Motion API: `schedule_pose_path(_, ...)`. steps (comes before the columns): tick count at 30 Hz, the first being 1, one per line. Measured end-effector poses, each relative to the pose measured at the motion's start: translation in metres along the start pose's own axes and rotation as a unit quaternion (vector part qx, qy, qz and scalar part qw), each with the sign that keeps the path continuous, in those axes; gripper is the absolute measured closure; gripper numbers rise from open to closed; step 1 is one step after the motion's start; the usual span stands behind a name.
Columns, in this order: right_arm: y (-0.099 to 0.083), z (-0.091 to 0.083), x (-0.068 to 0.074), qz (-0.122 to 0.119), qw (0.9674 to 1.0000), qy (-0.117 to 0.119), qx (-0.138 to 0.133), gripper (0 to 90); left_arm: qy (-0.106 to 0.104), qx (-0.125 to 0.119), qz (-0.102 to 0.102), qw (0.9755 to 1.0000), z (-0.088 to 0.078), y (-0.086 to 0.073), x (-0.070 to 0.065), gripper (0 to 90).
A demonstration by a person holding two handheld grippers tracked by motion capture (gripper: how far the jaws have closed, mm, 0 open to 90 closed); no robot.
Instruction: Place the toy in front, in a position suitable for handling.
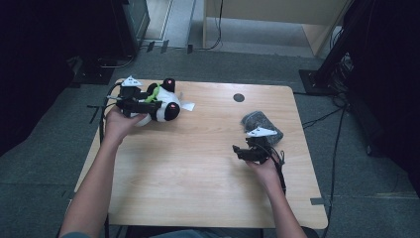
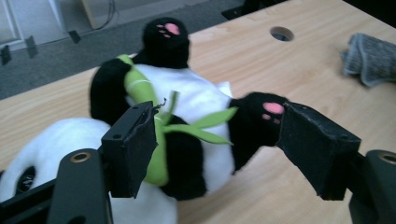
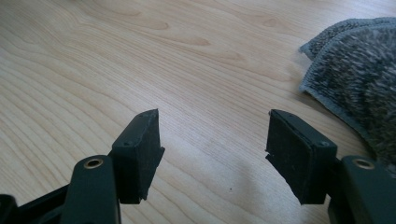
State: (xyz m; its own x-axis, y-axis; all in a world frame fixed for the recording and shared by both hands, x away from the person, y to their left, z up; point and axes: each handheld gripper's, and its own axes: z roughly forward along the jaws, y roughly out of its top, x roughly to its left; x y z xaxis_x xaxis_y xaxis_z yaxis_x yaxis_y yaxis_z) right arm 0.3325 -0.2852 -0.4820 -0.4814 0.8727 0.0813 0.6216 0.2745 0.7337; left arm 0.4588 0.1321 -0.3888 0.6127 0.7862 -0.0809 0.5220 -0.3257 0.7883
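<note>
From the high view, the left gripper (image 1: pixel 143 105) sits at the black-and-white plush panda with a green bamboo sprig (image 1: pixel 166 103) near the table's far-left corner. In the left gripper view its jaws are spread around the belly (image 2: pixel 196 116), not pinching; better to close slowly on the soft middle. In the right gripper view the right gripper (image 3: pixel 212 149) is parted over bare wood beside a grey knitted cloth (image 3: pixel 359 60).

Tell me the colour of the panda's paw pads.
Pink, on black paws; the panda shows them best in the left gripper view.

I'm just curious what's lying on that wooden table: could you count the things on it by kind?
Plush panda toy: 1
Grey knitted cloth: 1
Hand-held grippers: 2, the left gripper and the right gripper
Total: 4
</note>
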Motion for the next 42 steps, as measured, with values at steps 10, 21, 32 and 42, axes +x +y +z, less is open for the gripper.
schedule_pose_path(10, 0.002, -0.006, -0.013, 0.009, 0.9996, -0.02, -0.015, 36.9, 0.005, 0.035, -0.01, 0.9993, 0.033, -0.01, 0.016, 22.7)
schedule_pose_path(21, 0.009, -0.015, -0.036, 0.014, 0.9979, -0.05, -0.037, 38.6, 0.055, 0.023, 0.017, 0.9981, 0.041, -0.022, 0.016, 44.1)
schedule_pose_path(32, 0.007, -0.025, -0.053, 0.047, 0.9955, -0.062, -0.054, 41.4, 0.037, -0.001, -0.027, 0.9989, 0.036, -0.03, 0.017, 64.2)
schedule_pose_path(42, 0.006, -0.026, -0.059, 0.049, 0.995, -0.065, -0.058, 42.7, 0.022, -0.009, -0.04, 0.9989, 0.025, -0.024, 0.003, 67.3)
